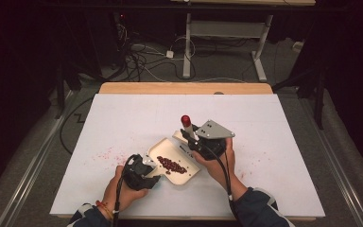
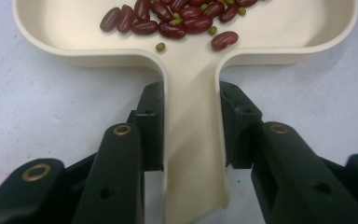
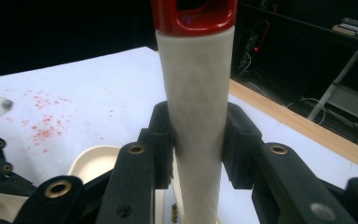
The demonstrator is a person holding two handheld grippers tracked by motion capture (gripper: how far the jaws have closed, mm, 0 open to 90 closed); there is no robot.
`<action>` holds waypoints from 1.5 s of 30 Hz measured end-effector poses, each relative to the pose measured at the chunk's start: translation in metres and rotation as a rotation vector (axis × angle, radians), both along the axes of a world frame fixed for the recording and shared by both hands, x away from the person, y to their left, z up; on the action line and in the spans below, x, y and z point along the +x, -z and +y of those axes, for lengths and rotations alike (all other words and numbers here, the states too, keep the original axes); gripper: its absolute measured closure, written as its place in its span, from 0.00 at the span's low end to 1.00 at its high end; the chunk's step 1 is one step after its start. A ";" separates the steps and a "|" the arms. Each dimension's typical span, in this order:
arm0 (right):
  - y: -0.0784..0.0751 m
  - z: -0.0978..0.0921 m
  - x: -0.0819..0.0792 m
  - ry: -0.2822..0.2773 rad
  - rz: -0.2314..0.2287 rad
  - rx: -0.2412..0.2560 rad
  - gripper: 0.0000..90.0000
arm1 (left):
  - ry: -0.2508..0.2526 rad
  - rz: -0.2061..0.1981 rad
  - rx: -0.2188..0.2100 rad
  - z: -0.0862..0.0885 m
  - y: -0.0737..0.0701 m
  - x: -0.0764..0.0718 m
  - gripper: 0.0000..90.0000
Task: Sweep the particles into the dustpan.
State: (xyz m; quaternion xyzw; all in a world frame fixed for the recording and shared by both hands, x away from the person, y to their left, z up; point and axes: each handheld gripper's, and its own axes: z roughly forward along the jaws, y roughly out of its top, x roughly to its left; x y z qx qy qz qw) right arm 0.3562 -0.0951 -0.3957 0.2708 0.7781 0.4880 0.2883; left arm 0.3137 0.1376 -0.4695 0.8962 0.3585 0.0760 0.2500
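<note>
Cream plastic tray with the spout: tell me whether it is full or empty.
Neither: the cream plastic tray holds a loose cluster of red beans with a few small green ones, and much of its floor is bare.

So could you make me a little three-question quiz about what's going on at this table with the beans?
1. True or false: the left gripper is clamped on the cream tray's handle.
2. What does the right gripper hold? A) a cup B) a white tool handle with a red end C) nothing
3. Fill in: the red beans in the tray are mixed with a few small ___ ones.

Key: 1 true; 2 B; 3 green.
</note>
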 end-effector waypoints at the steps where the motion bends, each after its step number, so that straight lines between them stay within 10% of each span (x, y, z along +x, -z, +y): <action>1: -0.001 0.001 -0.001 -0.003 -0.001 0.003 0.76 | 0.004 0.001 0.002 0.000 0.000 0.000 0.71; 30: -0.009 0.009 -0.021 -0.103 0.057 0.082 0.77 | -0.013 0.022 -0.030 0.006 0.001 0.003 0.71; 45: -0.030 -0.010 -0.026 -0.075 -0.008 0.114 0.77 | -0.012 0.024 -0.035 0.008 0.001 0.003 0.71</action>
